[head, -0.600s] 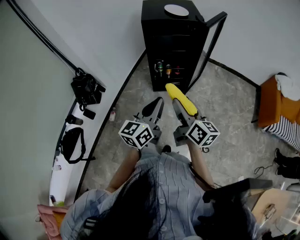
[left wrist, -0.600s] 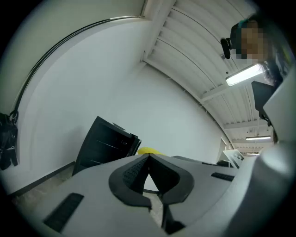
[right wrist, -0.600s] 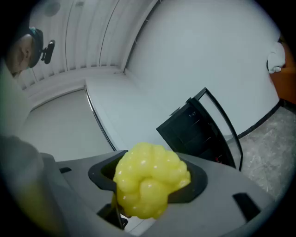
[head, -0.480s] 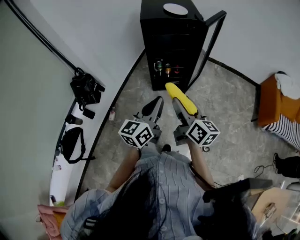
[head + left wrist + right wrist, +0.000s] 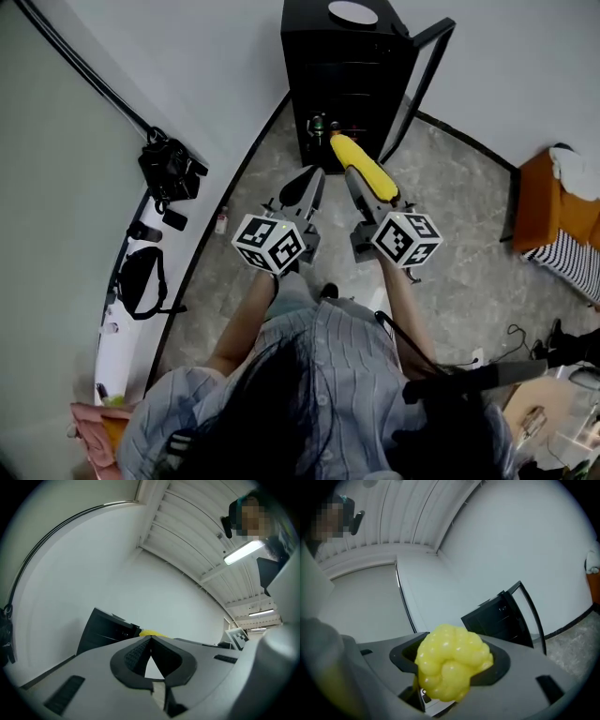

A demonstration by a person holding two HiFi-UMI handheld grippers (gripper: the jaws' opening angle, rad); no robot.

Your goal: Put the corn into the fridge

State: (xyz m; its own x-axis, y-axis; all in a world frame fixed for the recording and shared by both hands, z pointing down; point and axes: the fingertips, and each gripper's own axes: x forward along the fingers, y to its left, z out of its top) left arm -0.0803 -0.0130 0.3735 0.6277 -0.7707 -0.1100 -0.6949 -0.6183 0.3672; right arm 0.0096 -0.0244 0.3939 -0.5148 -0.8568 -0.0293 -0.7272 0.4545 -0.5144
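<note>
The yellow corn (image 5: 364,167) lies lengthwise between the jaws of my right gripper (image 5: 367,187), which is shut on it. Its far tip points at the lower shelf of the black fridge (image 5: 347,66), whose door (image 5: 424,73) stands open to the right. The right gripper view has the knobbly end of the corn (image 5: 450,665) filling the jaws, with the fridge (image 5: 501,620) beyond. My left gripper (image 5: 307,180) is beside it on the left, shut and empty. In the left gripper view its tips (image 5: 151,641) meet, with the fridge (image 5: 105,630) behind them.
Small bottles (image 5: 323,127) stand on the fridge's lower shelf. Black bags (image 5: 169,169) and a white board (image 5: 127,337) lie along the left wall, with a small bottle (image 5: 222,222) on the floor. An orange box (image 5: 553,206) and striped cloth (image 5: 577,267) sit at right.
Both grippers have moved forward toward the fridge. The corn's tip now reaches the front of the open compartment.
</note>
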